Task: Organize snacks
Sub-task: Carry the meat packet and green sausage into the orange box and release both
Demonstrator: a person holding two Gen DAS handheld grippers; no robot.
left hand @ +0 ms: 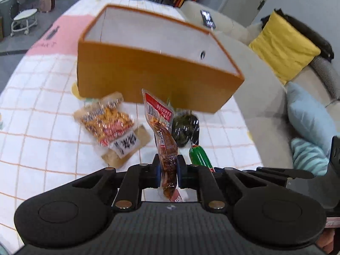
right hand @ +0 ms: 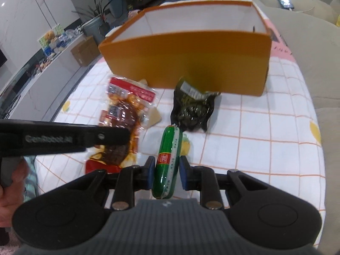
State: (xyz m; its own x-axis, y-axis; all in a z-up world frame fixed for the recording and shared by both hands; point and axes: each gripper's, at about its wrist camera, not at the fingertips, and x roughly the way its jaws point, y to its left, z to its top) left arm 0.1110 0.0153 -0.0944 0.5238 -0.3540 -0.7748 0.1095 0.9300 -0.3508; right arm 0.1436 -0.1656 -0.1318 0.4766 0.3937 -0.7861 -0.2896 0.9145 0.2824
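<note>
My left gripper (left hand: pixel 169 163) is shut on a red and clear packet of brown meat snack (left hand: pixel 163 127), which stands up from the jaws. My right gripper (right hand: pixel 167 165) is shut on a green sausage stick (right hand: pixel 169 155), also visible in the left wrist view as the green sausage (left hand: pixel 200 157). An open orange box (left hand: pixel 148 74) (right hand: pixel 191 59) with white inner walls stands beyond both. A peanut snack packet (left hand: pixel 106 123) and a dark green packet (left hand: pixel 184 129) (right hand: pixel 193 110) lie on the cloth in front of the box. The left gripper's black body (right hand: pixel 63 140) crosses the right wrist view.
The table wears a white cloth with an orange grid (left hand: pixel 42 116) (right hand: pixel 265 138). A beige sofa (left hand: pixel 261 97) with a yellow cushion (left hand: pixel 282 46), blue cushions (left hand: pixel 308 110) and a phone (left hand: pixel 207 18) borders it. A person's hand (right hand: pixel 8 191) shows at the left edge.
</note>
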